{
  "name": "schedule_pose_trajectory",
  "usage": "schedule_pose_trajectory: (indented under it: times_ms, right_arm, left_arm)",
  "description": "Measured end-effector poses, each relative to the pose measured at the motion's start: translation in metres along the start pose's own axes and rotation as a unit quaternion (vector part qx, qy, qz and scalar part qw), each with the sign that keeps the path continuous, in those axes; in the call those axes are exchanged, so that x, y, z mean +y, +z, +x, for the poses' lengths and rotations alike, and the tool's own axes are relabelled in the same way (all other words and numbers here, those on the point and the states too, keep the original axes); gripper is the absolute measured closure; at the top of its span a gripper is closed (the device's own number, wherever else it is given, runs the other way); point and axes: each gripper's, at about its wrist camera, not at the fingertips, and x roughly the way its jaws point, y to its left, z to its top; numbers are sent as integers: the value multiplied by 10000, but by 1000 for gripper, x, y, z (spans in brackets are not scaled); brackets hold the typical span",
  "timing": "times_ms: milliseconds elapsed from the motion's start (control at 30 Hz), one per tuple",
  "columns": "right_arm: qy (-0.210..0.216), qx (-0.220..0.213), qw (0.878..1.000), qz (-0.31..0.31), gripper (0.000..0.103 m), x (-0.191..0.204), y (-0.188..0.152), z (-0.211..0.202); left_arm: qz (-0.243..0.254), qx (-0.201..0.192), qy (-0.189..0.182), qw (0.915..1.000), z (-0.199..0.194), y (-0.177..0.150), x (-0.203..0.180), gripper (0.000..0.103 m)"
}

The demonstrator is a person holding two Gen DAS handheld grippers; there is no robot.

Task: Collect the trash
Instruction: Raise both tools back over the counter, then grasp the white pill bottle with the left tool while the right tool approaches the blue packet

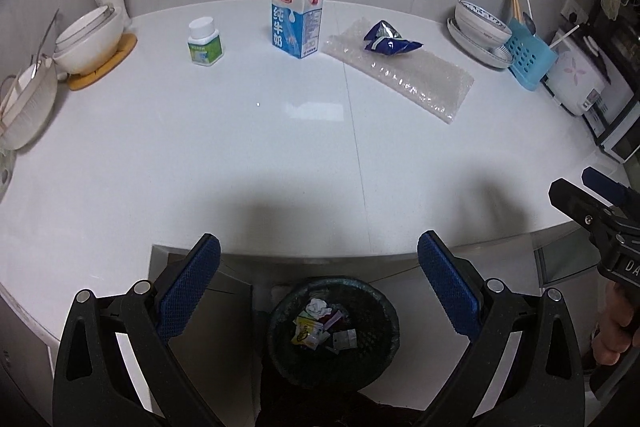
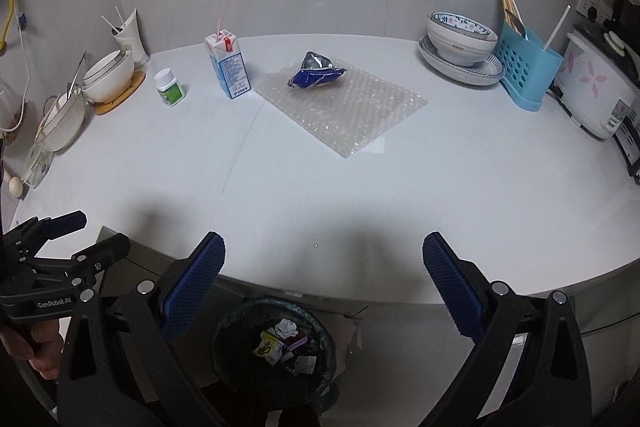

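On the white table, left to right: a small green-labelled bottle, a milk carton with a straw, a crumpled blue wrapper lying on bubble wrap. Both the left gripper and right gripper gape empty above the trash bin
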Motion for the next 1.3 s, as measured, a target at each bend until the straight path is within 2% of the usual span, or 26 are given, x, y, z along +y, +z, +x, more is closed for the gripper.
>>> schedule_pose_trajectory:
  times_ms: [467, 833, 1167, 1300]
  right_arm:
    - [-139, -286, 9995, 84, 8, 2, 52, -3]
    - [-221, -338, 9991, 99, 8, 11, 91, 13]
    - [-279, -67, 9994, 171, 8, 6, 117, 50]
    - [-294, 52, 9995, 104, 8, 8, 130, 73]
  left_arm:
    - [128, -250, -85, 9996, -6, 58, 6, 6]
    - [219, -364, -123, 9990, 5, 100, 22, 6]
    - [111, -251, 20, 9996, 46, 137, 50, 6]
    - [-82, -198, 128, 9997, 67, 152, 73, 6]
